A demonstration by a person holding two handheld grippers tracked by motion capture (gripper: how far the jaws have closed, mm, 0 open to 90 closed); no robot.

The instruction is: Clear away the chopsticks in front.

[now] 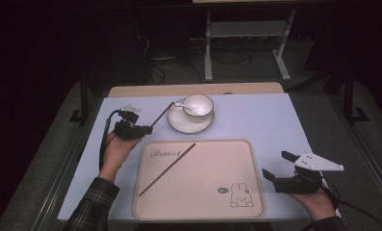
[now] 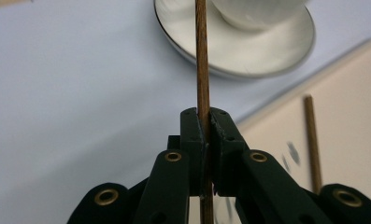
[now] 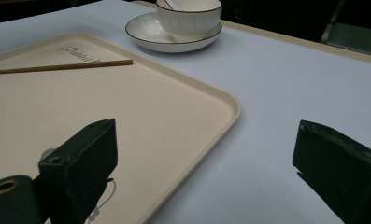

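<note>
Your left hand-held gripper point(image 1: 147, 129) clamps one chopstick point(image 2: 202, 70), its far end reaching toward the saucer point(image 1: 179, 123) ahead. A second chopstick point(image 1: 167, 169) already lies on the tray point(image 1: 256, 192). Your right hand-held gripper point(image 1: 280, 166) waits wide open and empty, just beside the tray's edge.

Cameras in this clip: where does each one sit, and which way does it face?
High view: above the person's side, looking forward and down at the tray; both forearms and hands show.
Left gripper view: on the left gripper, looking along a clamped chopstick toward the saucer.
Right gripper view: on the right gripper, facing across the tray; jaws apart.
All views share tray and saucer.
</note>
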